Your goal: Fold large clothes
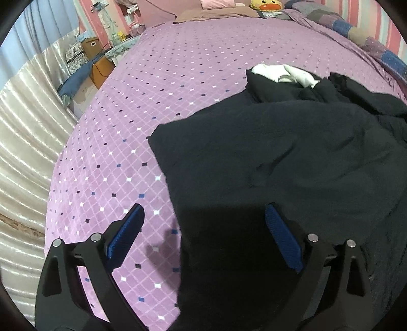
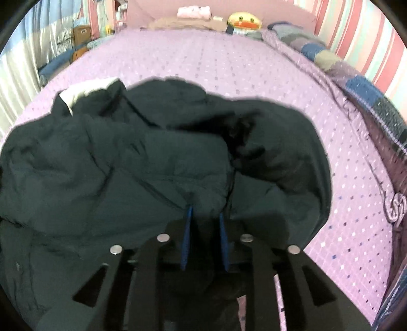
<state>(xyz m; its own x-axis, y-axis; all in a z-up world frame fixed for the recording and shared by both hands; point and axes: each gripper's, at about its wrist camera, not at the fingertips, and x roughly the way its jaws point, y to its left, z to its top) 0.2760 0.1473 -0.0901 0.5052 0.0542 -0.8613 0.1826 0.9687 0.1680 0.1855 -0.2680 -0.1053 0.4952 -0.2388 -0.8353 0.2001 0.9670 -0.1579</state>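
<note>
**Both Claws at the Near Edge of the Dark Garment**

The left claw (image 1: 204,224) is nearest the left wrist camera. Its two blue pads stand wide apart and clamp nothing. The left pad (image 1: 126,236) hangs over bare bedspread; the right pad sits over the dark garment (image 1: 292,163), whose near left edge runs between them.

The right claw (image 2: 204,216) points down at the near edge of the same garment. Its blue pads stand a narrow gap apart, with a raised fold of the dark fabric between them. The view is blurred, and whether the pads press on the fold cannot be told.

The dark garment lies crumpled on the purple bedspread (image 1: 152,101), on the near half of the bed. A white lining (image 1: 285,72) shows at the far side of the garment, toward the head of the bed.

Beyond the garment, at the head of the bed, lies a yellow duck plush (image 2: 244,21). A patchwork quilt (image 2: 361,84) is bunched along the bed edge to the right of the garment. A pale curtain (image 1: 25,132) hangs off the bed to the garment's left.
</note>
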